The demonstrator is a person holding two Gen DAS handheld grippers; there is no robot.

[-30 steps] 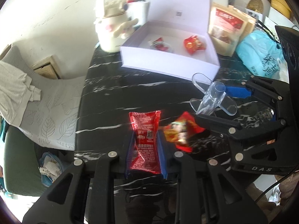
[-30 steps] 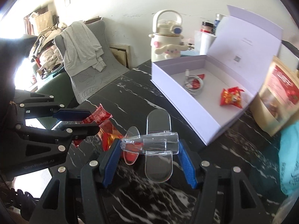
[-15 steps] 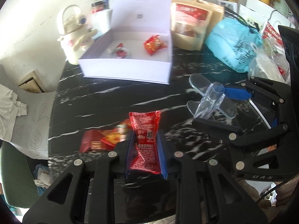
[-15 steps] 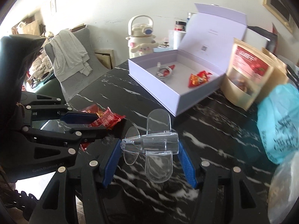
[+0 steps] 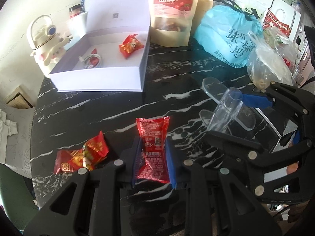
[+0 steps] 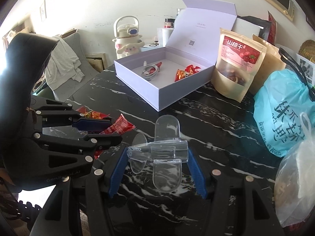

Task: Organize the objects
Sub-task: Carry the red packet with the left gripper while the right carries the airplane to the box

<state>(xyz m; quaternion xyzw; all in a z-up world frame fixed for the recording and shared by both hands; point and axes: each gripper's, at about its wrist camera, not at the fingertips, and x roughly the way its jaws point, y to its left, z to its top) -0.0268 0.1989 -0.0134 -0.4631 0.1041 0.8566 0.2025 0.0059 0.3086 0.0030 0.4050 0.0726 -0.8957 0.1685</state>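
Left tongs (image 5: 152,155) grip ketchup packet (image 5: 153,145).

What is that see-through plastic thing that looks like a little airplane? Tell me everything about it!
The clear plastic holder is a see-through tube with flat rounded wings above and below and a smaller round tab at one end. It looks hard and glossy. The right gripper holds it sideways above the black marble table, blue pads pressing its two ends.
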